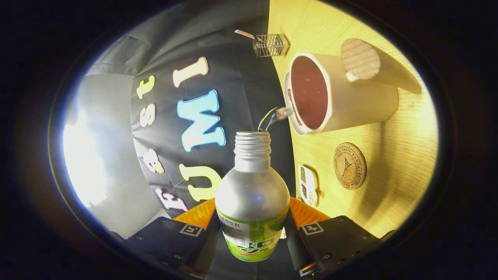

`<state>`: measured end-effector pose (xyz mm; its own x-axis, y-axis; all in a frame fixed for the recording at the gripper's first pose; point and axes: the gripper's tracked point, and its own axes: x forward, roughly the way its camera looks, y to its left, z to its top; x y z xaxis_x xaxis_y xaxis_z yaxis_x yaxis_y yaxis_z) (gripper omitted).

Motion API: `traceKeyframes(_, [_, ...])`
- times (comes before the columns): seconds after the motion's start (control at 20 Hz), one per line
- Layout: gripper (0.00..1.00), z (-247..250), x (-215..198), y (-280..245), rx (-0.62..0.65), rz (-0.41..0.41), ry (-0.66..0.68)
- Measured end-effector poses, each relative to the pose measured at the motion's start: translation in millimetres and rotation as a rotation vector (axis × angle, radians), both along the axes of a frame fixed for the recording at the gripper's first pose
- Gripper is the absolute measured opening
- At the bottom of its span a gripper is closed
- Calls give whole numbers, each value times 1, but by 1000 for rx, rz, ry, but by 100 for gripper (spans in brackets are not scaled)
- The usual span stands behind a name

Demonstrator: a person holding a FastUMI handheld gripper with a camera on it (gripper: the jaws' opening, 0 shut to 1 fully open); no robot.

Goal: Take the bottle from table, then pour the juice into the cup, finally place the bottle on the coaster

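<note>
My gripper (251, 233) is shut on a silver bottle (252, 186) with a green label, one finger pressing on each side of its body. The whole view is rolled sideways, so the bottle is tipped over with its open threaded neck (253, 144) toward a white cup (342, 93). A thin clear stream (272, 118) runs from the neck to the cup's rim. The cup has a dark red inside and stands on the wooden table (400, 155). A round cork coaster (349, 165) lies on the table beside the cup, nearer to my fingers.
A small wire basket (271, 45) with a striped straw stands beyond the cup. A round woven disc (360, 58) sits behind the cup. A little white dish (307, 185) with green and dark bits lies near the coaster. The booth's black cloth wall is behind the bottle.
</note>
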<state>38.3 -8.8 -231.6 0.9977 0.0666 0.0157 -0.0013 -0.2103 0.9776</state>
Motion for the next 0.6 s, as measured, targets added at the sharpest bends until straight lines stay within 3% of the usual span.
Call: traceKeyframes(0.6, [76, -4, 2, 3, 41, -3, -3])
